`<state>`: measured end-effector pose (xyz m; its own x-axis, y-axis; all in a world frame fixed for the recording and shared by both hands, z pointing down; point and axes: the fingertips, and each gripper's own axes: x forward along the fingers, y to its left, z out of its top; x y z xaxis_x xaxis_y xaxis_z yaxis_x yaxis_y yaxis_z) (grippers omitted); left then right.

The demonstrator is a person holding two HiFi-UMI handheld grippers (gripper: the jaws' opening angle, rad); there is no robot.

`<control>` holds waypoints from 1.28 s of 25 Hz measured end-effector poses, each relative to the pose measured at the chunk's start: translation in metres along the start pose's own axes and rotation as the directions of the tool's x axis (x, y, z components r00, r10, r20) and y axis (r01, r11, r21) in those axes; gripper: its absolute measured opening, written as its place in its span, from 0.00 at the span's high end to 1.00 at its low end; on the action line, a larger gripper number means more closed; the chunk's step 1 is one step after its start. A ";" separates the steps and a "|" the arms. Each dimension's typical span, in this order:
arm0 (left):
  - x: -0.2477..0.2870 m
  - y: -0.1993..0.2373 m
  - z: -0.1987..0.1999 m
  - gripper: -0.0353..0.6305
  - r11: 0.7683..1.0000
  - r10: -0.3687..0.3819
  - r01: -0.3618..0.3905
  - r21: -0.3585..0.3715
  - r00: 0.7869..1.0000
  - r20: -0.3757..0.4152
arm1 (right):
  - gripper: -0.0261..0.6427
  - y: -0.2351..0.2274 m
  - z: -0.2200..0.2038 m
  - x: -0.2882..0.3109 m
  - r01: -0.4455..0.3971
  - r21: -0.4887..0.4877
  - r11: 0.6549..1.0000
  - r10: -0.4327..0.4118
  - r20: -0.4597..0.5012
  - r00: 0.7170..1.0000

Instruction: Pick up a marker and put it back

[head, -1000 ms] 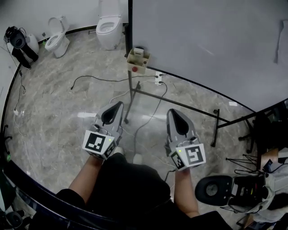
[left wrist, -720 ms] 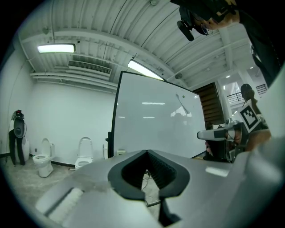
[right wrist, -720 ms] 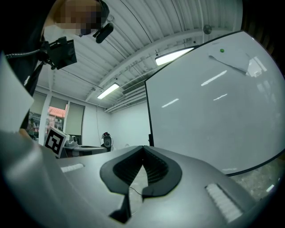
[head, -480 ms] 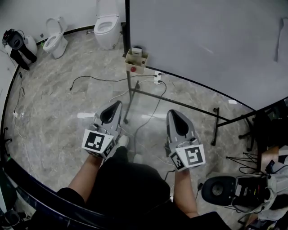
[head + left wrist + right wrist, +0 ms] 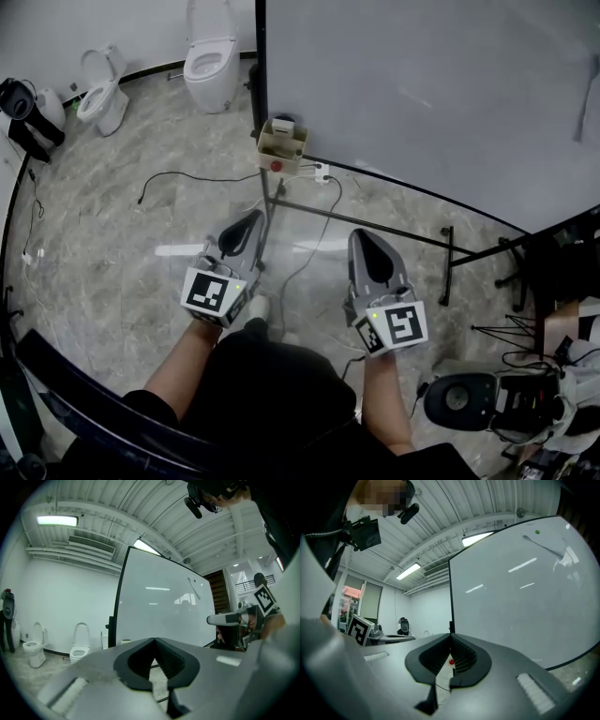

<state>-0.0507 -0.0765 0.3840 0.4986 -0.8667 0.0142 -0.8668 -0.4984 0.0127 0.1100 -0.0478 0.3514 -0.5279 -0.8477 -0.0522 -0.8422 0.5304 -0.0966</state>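
Both tools are clenched with nothing in them. The left gripper (image 5: 249,223) has its dark ribbed jaws meeting at the tips, and its own view (image 5: 153,641) shows only floor through the gap behind them. The right gripper (image 5: 364,236) is closed the same way (image 5: 451,637), and a small red dot (image 5: 451,661) shows through the gap behind its tips.

As for print, each gripper carries a cube with black-and-white square patterns, the left one (image 5: 214,292) and the right one (image 5: 394,326); these are codes, not words.

I can't pick out a marker plainly. A small open box (image 5: 281,145) sits on the stand at the left edge of the whiteboard (image 5: 422,94), well ahead of both grippers, with a red dot (image 5: 276,166) on its front. Something pale with a dark top stands in it, possibly the marker, but it is too small to tell.

The whiteboard runs off the top and right of the head view. Two toilets (image 5: 211,58) (image 5: 97,84) stand against the far wall beyond loose cables (image 5: 187,178). A dark object (image 5: 21,98) at the far left is hard to make out. A black chair (image 5: 459,401) is cut off at lower right, and the person's dark clothing hides the floor beneath.
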 end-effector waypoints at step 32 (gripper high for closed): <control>0.153 0.065 -0.067 0.88 0.976 -0.177 0.192 0.106 0.974 -0.143 | 0.95 -0.028 -0.041 0.128 0.084 -0.017 0.996 -0.085 -0.088 0.992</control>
<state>-0.0304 -0.2405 0.4535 0.6392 -0.7533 0.1544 -0.7501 -0.6551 -0.0906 0.0615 -0.1713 0.3884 -0.4618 -0.8859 0.0438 -0.8854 0.4574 -0.0834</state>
